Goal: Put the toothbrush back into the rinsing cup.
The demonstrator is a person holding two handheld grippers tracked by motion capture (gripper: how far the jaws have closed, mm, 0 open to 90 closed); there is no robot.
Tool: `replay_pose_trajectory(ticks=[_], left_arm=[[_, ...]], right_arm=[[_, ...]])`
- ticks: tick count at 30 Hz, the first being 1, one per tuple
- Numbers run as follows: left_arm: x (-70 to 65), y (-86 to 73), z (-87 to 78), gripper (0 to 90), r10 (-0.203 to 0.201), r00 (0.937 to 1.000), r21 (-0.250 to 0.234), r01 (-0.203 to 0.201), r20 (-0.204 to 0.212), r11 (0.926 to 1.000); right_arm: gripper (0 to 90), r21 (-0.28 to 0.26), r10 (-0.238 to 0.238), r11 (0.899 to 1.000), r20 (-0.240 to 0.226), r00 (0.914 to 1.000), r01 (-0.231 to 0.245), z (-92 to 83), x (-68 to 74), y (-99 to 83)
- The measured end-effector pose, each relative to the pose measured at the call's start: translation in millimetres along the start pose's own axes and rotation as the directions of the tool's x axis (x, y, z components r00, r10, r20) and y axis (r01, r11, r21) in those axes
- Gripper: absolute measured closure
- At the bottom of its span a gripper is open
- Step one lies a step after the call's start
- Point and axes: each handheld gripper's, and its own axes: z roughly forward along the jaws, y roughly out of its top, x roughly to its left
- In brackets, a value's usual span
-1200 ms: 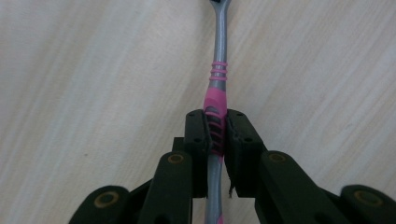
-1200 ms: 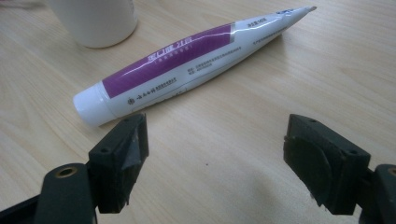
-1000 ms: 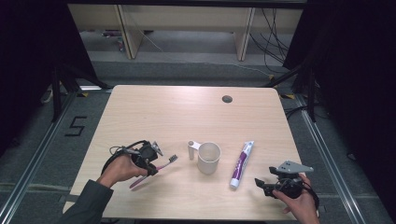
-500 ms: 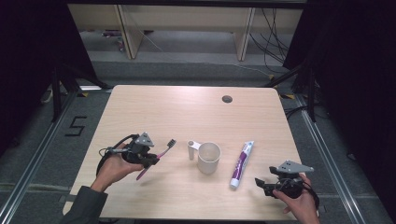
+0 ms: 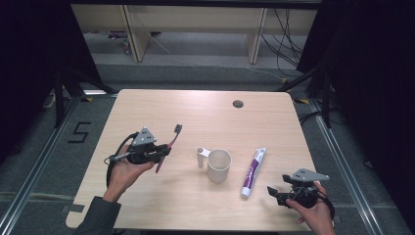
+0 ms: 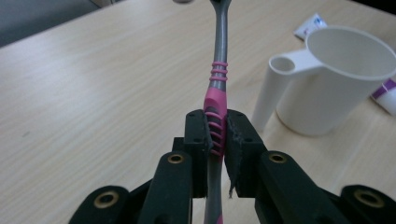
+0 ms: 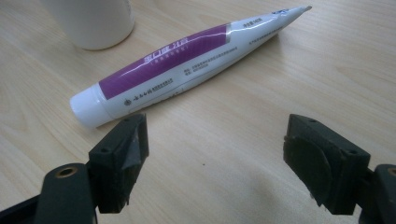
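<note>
Lifted off the table (image 5: 147, 205) now, the toothbrush (image 5: 169, 143) is clamped by the left gripper (image 5: 164, 152), likely for the cup (image 5: 219, 165), while the right gripper (image 5: 276, 194) is kept open near the toothpaste (image 5: 253, 172).

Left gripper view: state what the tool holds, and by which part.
The left tool is shut on the toothbrush, clamped at its pink ribbed handle.

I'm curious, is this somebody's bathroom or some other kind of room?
Probably a lab or test room, not a bathroom: a bare wooden table on a grey floor, cables behind it, dark curtains beside it.
</note>
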Motion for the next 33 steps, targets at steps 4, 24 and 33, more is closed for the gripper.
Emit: replay_pose_trajectory(ticks=[4, 24, 33], left_arm=[[-2.7, 2.4, 1.3, 79.4, -0.021, 0.9997, -0.040, 0.020, -0.013, 0.9990], [-11.6, 20.6, 4.9, 79.4, -0.079, 0.9955, -0.260, 0.063, -0.052, 0.9635], [-18.6, 32.2, 12.1, 79.4, -0.086, 0.9960, -0.346, 0.073, -0.022, 0.9353]], right_arm=[[22.9, -0.003, 0.005, 1.000, -0.002, 1.0000, -0.005, -0.1, 0.0, 0.1], [22.9, 0.003, -0.004, 1.000, 0.000, 1.0000, 0.004, -1.2, -1.7, 0.3], [22.9, -0.004, -0.029, 1.000, 0.007, 0.9996, 0.029, -0.9, -4.0, 0.1]])
